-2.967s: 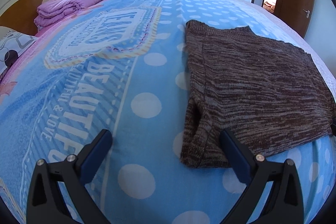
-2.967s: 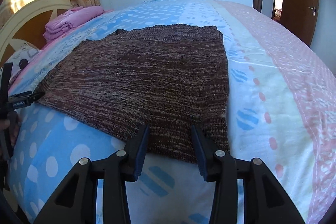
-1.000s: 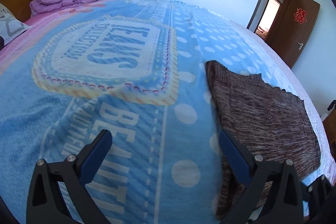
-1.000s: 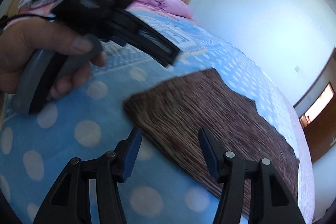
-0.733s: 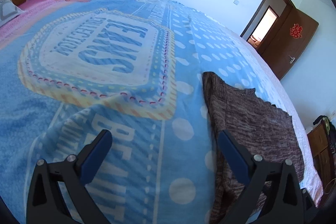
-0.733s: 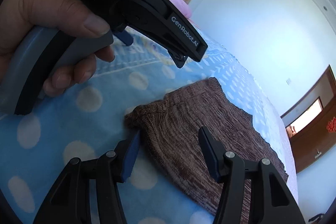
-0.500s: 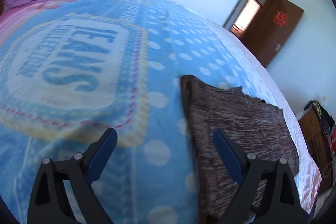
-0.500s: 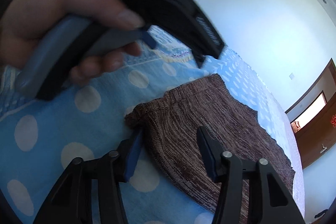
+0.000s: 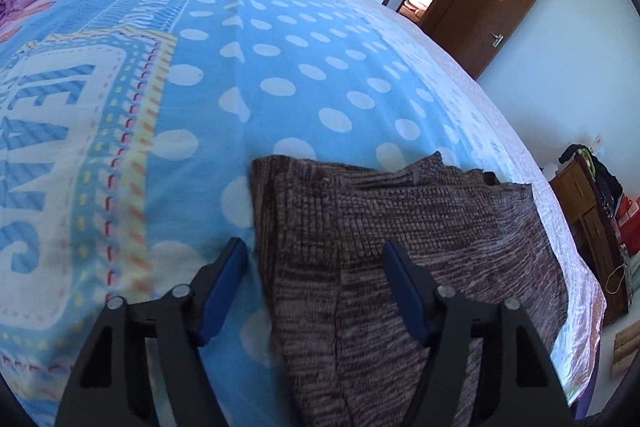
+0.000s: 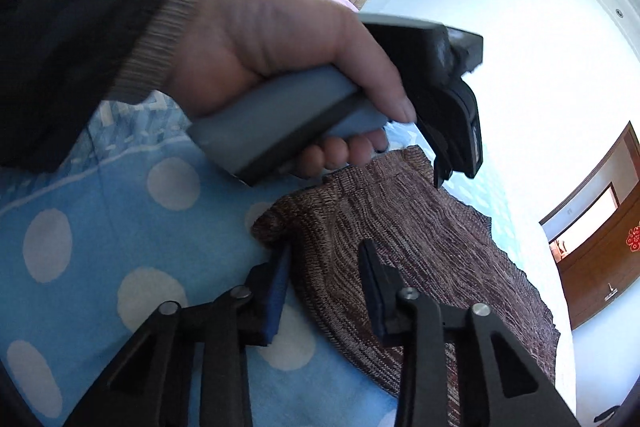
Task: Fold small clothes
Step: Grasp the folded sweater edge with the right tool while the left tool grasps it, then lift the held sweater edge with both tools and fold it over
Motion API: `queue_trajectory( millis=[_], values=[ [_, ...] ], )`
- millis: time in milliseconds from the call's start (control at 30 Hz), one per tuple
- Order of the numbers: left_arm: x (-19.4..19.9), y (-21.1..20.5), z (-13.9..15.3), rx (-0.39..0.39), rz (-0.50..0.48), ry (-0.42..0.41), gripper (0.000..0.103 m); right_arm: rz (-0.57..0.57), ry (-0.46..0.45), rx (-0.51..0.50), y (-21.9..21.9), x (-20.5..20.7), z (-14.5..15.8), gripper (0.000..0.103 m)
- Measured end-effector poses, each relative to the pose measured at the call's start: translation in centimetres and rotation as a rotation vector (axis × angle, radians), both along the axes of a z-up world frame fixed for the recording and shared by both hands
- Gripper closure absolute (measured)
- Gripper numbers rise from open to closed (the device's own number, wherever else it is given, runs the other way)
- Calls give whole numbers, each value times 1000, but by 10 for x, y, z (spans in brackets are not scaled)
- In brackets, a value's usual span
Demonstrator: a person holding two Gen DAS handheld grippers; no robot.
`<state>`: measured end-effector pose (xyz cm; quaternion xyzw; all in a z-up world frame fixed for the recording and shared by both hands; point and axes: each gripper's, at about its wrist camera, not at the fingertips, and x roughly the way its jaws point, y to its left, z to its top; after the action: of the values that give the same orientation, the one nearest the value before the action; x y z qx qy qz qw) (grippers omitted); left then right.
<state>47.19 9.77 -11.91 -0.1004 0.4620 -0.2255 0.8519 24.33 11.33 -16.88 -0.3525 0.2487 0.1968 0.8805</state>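
Right claw (image 10: 324, 283): jaws closing over the near corner of the brown knit garment (image 10: 420, 255), not yet pinching. Left claw (image 9: 316, 275): swung in from the bare blue bedspread (image 9: 280, 67), narrowing astride the garment's edge. Both corners about to be gripped; fold imminent.

My left gripper (image 9: 314, 261) points steeply down, its jaws closing with the garment's edge between them, the blue pads (image 9: 222, 283) not yet pressing. My left hand (image 10: 276, 39) wraps its grey handle, thumb on top, a dark sleeve (image 10: 80, 7) at the wrist. My right gripper (image 10: 324, 267) tilts down too, its jaws closing around a bunched corner, left pad touching it.
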Motion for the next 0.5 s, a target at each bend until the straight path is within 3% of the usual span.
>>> queue_trajectory(
  millis=[167,233,333,400,500],
  values=[
    [5,1,-3,-26,-8,11,32,-8,36,30,-1,-1,2,72],
    [8,3,-5,-36,-3,17,53,-3,56,40,-3,2,1,92],
    [13,10,-10,-131,-1,80,82,-4,64,50,-7,10,1,94],
    [15,12,-10,-145,19,98,89,0,65,68,-9,9,3,94],
    [14,13,-8,-162,44,123,91,8,76,101,-15,9,7,94]
  ],
)
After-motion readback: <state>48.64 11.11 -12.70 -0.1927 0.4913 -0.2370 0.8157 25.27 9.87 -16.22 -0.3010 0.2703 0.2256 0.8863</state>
